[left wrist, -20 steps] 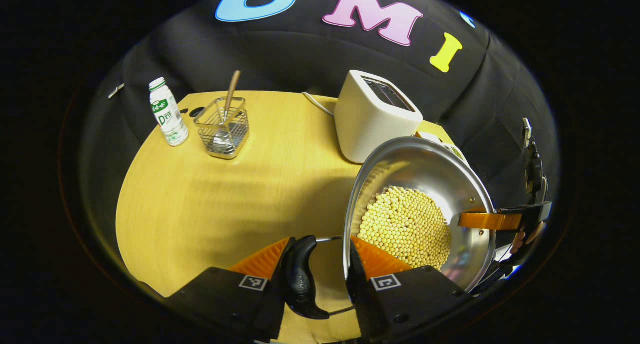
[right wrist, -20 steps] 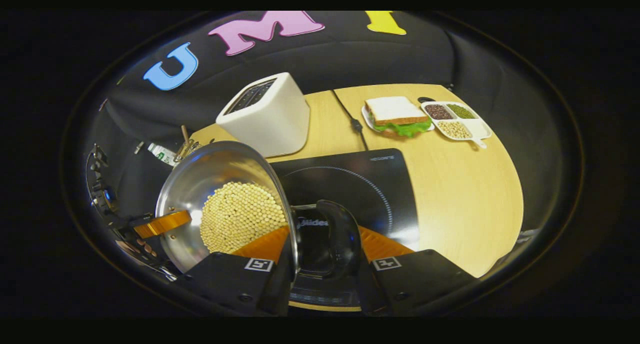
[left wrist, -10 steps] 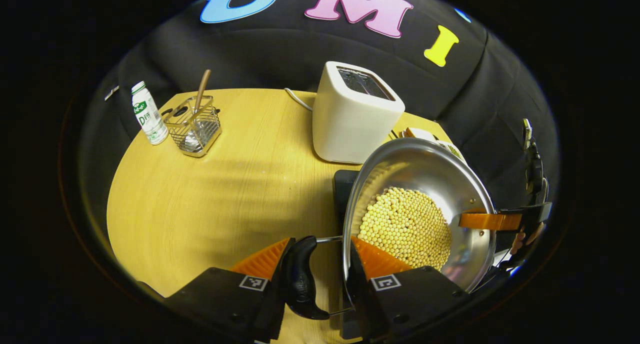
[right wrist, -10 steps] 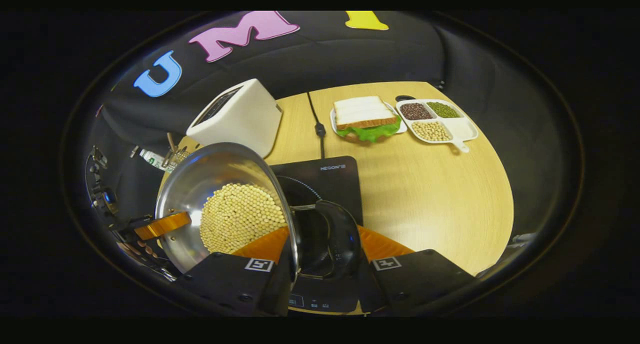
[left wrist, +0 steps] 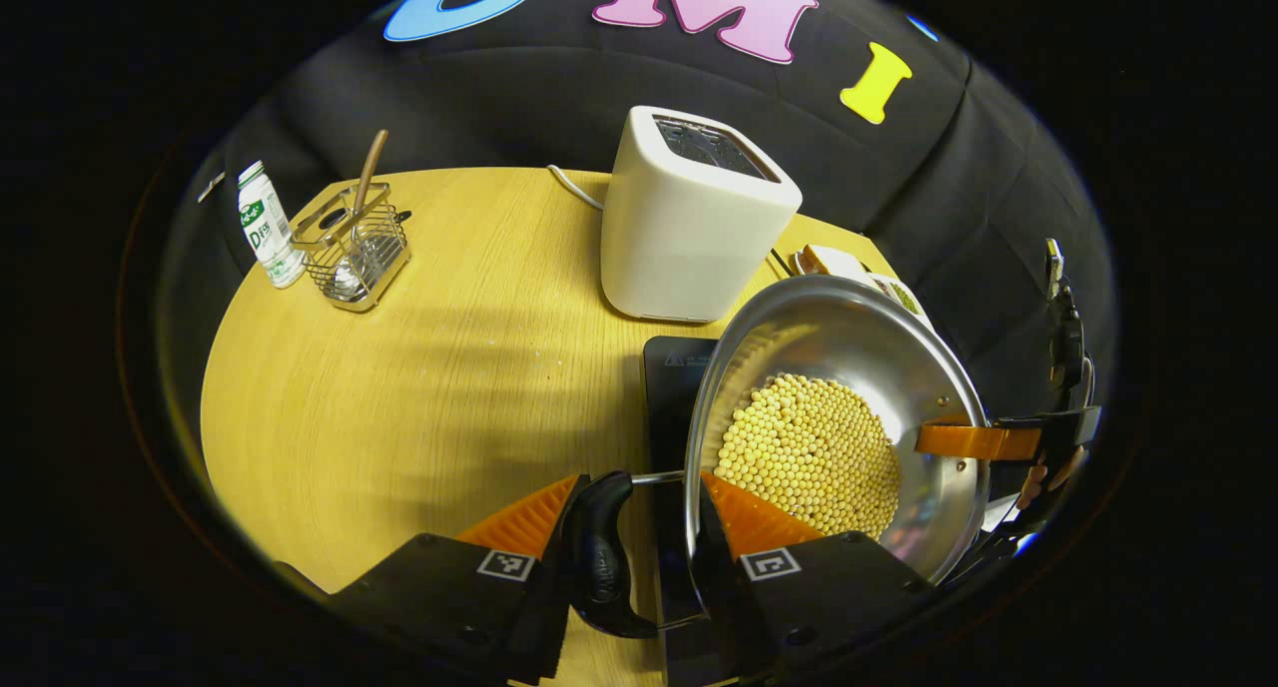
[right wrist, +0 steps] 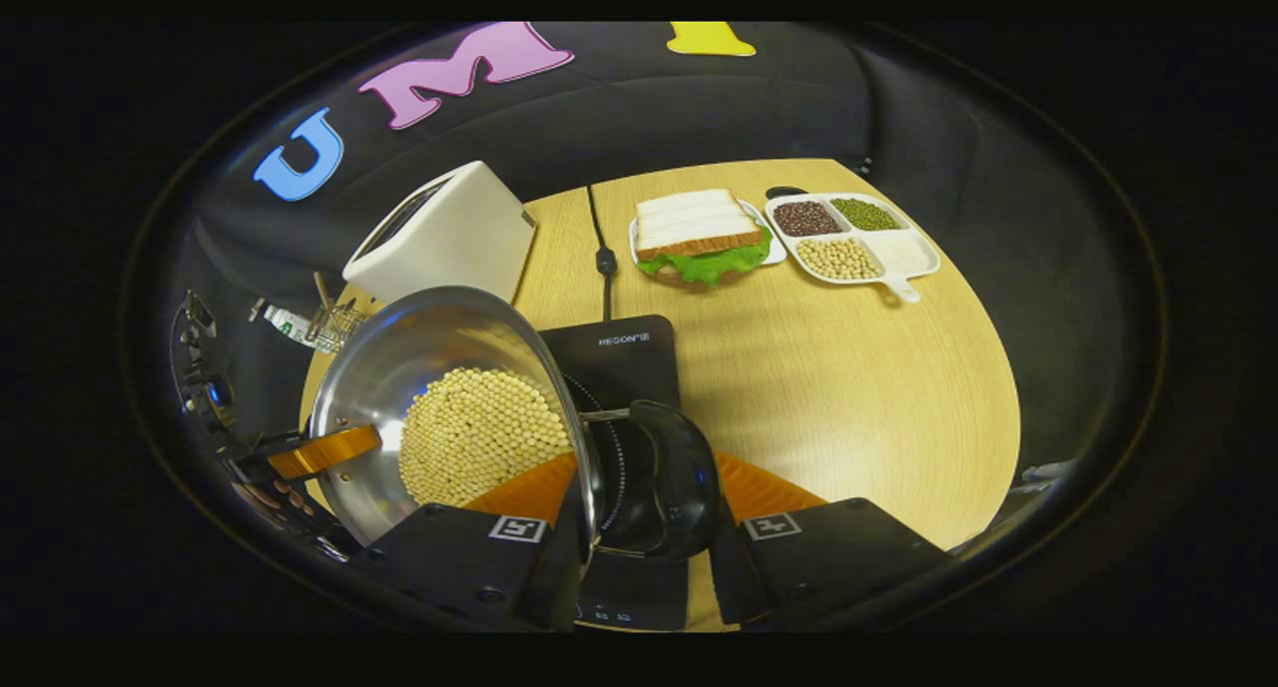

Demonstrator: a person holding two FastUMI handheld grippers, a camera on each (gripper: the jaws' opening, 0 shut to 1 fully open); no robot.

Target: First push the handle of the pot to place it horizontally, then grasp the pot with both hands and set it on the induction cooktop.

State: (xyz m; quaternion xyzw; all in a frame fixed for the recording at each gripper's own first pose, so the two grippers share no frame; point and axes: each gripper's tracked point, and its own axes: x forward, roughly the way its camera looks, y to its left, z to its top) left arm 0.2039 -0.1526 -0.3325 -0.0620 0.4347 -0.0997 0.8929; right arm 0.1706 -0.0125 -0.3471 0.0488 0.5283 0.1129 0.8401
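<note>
You're mid-carry: pot (left wrist: 839, 407) w/ beans is held aloft over the cooktop (right wrist: 624, 367). L claw (left wrist: 629, 537) grips one handle (left wrist: 599, 557), R claw (right wrist: 649, 492) the opp. one. Next, I'd say: centre over the ring, lower level. Toaster (left wrist: 694, 218) sits just behind; sandwich (right wrist: 699, 233) & tray (right wrist: 849, 238) stand clear on the worktop (left wrist: 419, 367).

Opposed close views sharing the pot (left wrist: 839, 407)

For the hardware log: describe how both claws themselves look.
The left claw has two blocky finger mounts, each bearing a small square black-and-white marker, ahead of ribbed pads. The right claw has the same build, markers and ribbing.
</note>
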